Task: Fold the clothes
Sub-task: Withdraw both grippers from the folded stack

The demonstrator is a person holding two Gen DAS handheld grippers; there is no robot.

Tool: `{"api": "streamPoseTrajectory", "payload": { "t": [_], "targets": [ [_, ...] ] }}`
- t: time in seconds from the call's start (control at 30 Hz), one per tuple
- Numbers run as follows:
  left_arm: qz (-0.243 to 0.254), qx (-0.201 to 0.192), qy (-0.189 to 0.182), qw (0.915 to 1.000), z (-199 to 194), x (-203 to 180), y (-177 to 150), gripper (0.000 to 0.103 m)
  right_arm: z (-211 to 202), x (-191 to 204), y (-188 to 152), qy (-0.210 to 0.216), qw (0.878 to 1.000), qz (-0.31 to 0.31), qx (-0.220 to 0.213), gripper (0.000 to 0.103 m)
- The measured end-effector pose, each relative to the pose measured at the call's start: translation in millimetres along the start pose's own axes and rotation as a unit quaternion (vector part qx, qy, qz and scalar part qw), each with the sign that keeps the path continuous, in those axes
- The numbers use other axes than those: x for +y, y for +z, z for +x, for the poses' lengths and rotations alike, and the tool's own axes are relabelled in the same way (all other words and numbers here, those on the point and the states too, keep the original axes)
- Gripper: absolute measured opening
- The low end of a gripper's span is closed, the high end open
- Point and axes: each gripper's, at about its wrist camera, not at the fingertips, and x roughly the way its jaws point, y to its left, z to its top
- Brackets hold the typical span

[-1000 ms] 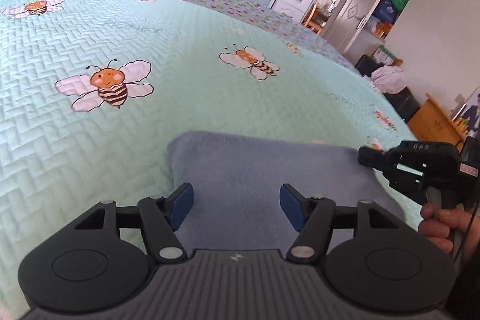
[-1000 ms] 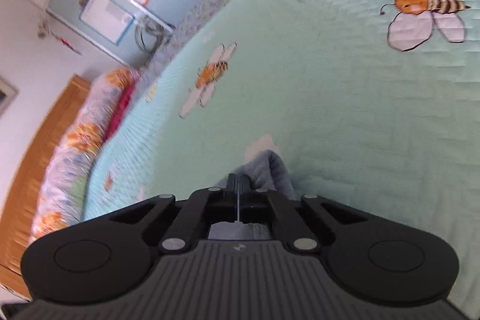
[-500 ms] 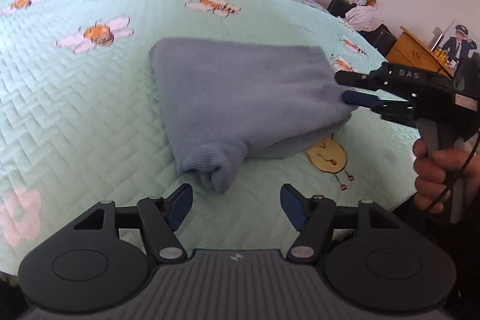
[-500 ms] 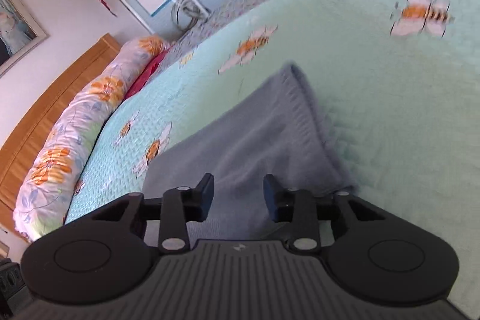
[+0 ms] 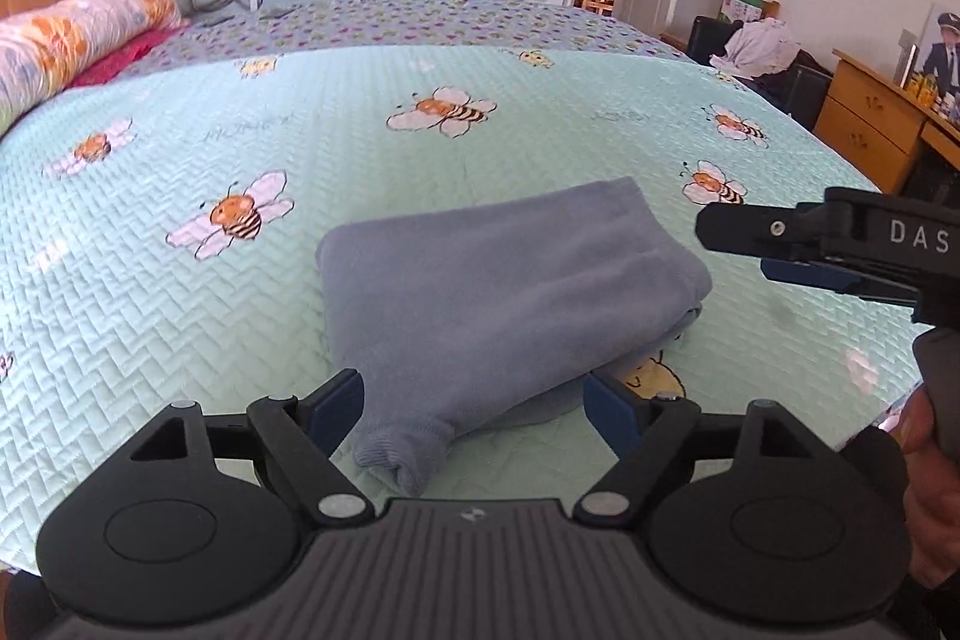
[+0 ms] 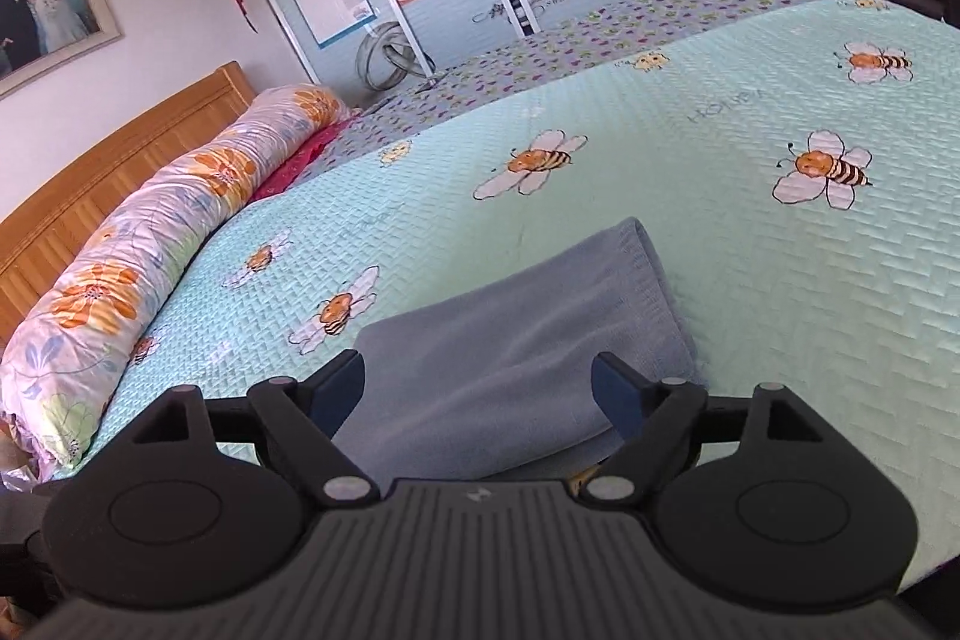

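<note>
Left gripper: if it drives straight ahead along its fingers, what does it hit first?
Most likely the folded blue-grey garment, whose near bunched end lies between the fingers' lines. The left gripper is opening, gripping nothing, and angled down toward the bee-print bedspread. Depth is unclear; it looks raised above the cloth.

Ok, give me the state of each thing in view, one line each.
Grey-blue knit garment: folded, lying on the bed, one ribbed cuff sticking out toward the camera.
Left gripper: jaws opening, nothing gripped, above the garment's near edge.
Right gripper: jaws opening, nothing gripped, over the garment.
Mint quilted bee-print bedspread: spread flat.
Floral bolster pillow: lying along the headboard.
</note>
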Motion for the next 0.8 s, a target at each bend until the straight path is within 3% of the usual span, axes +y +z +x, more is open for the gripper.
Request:
{"api": "streamPoseTrajectory", "payload": {
  "t": [0.23, 0.8],
  "targets": [
    [0.0, 0.003, 0.015, 0.9999, -0.9, -10.5, 8.4, 0.084, -4.2, 13.6, -1.0, -0.008, 1.0, -0.022, 0.007, 0.083],
    [-0.009, 0.01, 0.013, 0.9998, 1.3, -8.7, 11.4, 0.084, 4.5, 37.5, -1.5, -0.013, 0.998, -0.056, 0.02, 0.083]
  ]
}}
